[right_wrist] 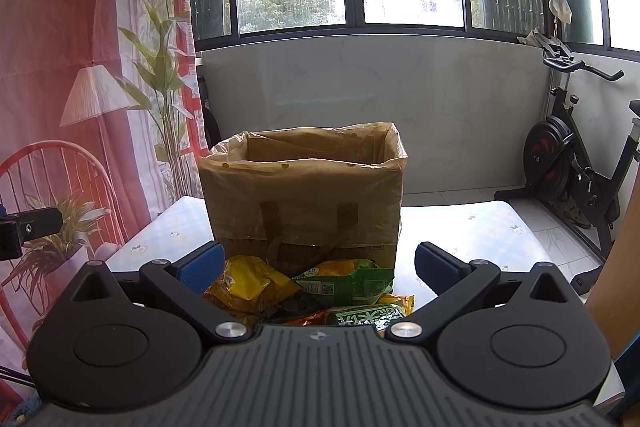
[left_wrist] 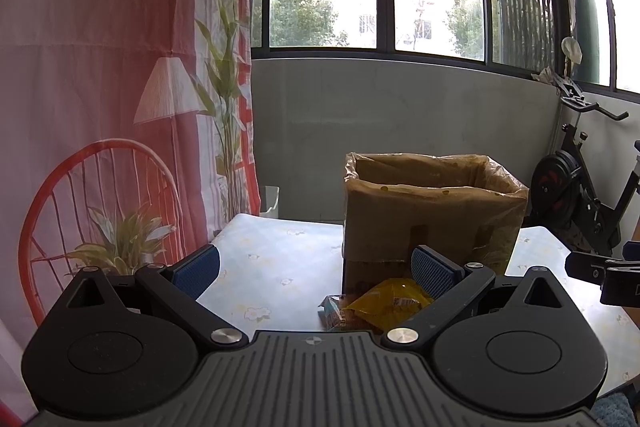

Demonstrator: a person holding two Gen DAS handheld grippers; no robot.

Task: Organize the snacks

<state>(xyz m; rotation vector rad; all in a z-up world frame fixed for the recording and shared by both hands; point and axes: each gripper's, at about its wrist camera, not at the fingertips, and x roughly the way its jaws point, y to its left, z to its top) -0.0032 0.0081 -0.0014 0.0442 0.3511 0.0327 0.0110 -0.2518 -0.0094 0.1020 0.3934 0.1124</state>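
Curtain: a printed curtain (left_wrist: 100,87) hangs on the far left, showing a lamp, a red chair and green plants.
Left gripper: the left gripper (left_wrist: 316,269) hovers over the table with its jaws spread wide and nothing between the blue pads (left_wrist: 198,269).
Table: the table (left_wrist: 276,267) has a pale cloth with small flowers; the box and the snacks sit on it.
Small packet: a small light blue packet (left_wrist: 334,311) lies on the table just left of the yellow bag, touching it, in front of the box.
Yellow bag: a yellow snack bag (right_wrist: 250,285) lies at the left of the pile, close against the foot of the box.
Box: a cardboard box (right_wrist: 304,203) stands upright past the pile, open at the top, lined with a thin plastic bag (right_wrist: 390,137) folded over its rim; what is inside cannot be seen.
Green packs: one green pack (right_wrist: 348,283) lies right of the yellow bag, and a second green pack (right_wrist: 366,315) lies nearer the camera, partly hidden by the gripper body.
Right gripper: the right gripper (right_wrist: 320,267) hangs above the snack pile, jaws wide apart, holding nothing.
Exercise bike: an exercise bike (right_wrist: 572,163) stands on the floor at the far right, well apart from the table.
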